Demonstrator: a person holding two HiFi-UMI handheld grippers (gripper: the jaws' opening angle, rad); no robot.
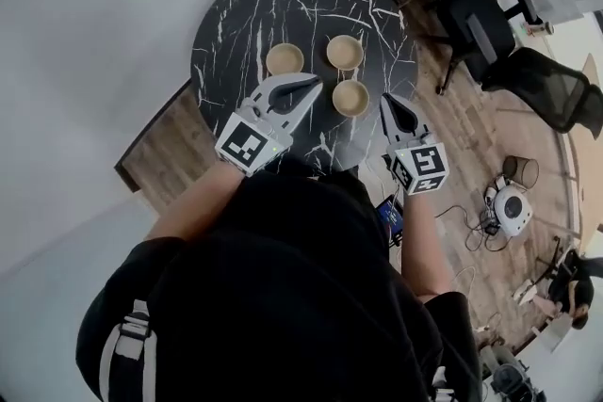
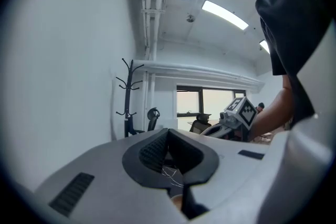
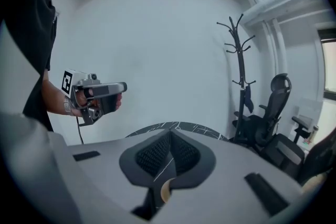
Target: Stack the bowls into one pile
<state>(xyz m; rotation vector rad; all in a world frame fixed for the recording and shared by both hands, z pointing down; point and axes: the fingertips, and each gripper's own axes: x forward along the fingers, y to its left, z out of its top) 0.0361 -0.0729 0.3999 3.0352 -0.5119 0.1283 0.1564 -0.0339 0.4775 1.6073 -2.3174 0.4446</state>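
Note:
Three tan bowls stand apart on the round black marble table (image 1: 236, 24): one at the left (image 1: 285, 59), one at the back (image 1: 345, 52) and one nearer me (image 1: 350, 97). My left gripper (image 1: 315, 86) hovers over the table's near edge, its tip between the left bowl and the near bowl, jaws together and empty. Just right of the near bowl, my right gripper (image 1: 387, 101) is over the table's rim, also shut and empty. In the left gripper view the left gripper (image 2: 168, 131) points level at the room. Under the jaws of the right gripper (image 3: 170, 134) a sliver of a bowl (image 3: 165, 190) shows.
Black office chairs (image 1: 476, 19) stand right of the table on the wooden floor. A coat rack (image 3: 241, 76) stands by the wall. A white device (image 1: 513, 208) with cables and a small bin (image 1: 520, 170) sit on the floor at the right.

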